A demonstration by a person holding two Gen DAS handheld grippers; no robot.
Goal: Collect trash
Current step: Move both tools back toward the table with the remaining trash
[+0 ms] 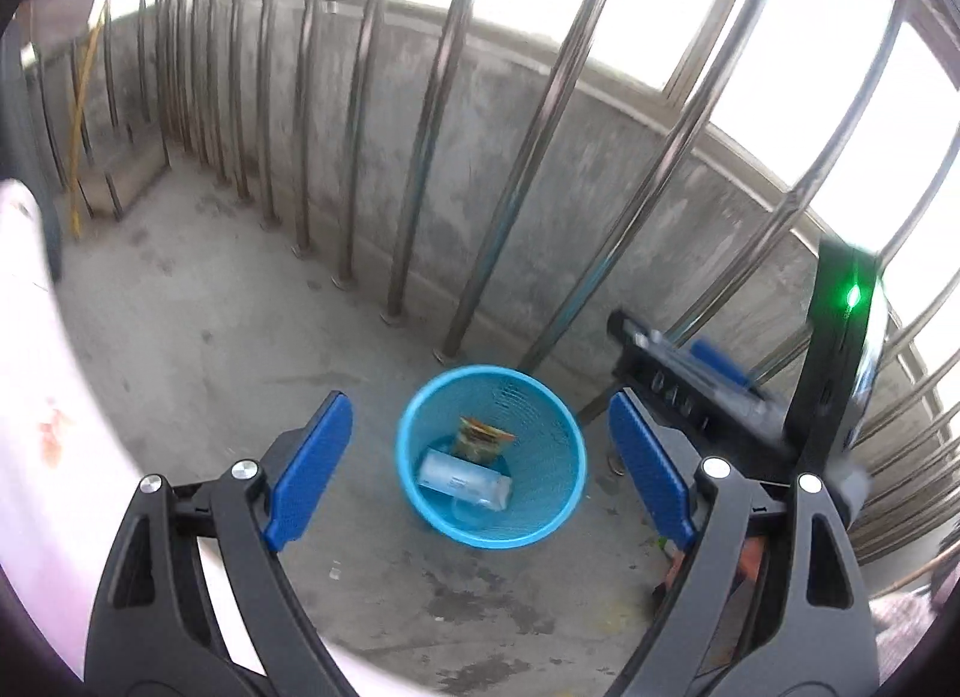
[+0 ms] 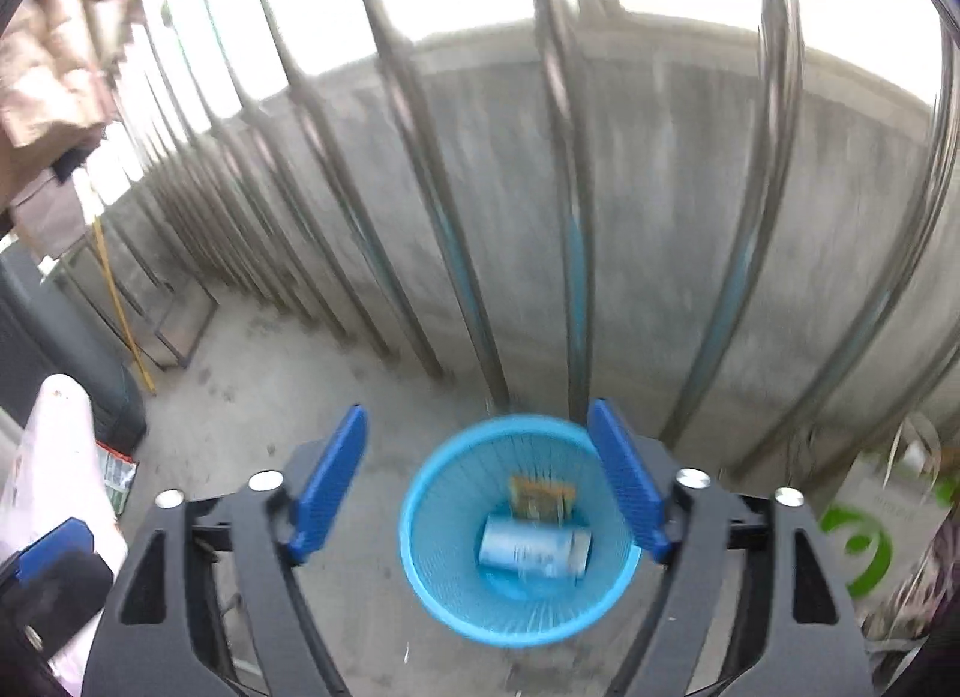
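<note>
Below both grippers stands the blue mesh bin [image 1: 558,457], holding 2 pieces of trash: a pale bottle [image 1: 465,478] and a brown wrapper [image 1: 480,436]. Left gripper [image 1: 480,463] and right gripper [image 2: 480,481] gape wide, empty.

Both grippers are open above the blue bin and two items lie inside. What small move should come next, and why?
Probably lift both away and look for more trash. The left gripper and right gripper are open and empty, and the blue bin already holds a bottle and a wrapper.
</note>
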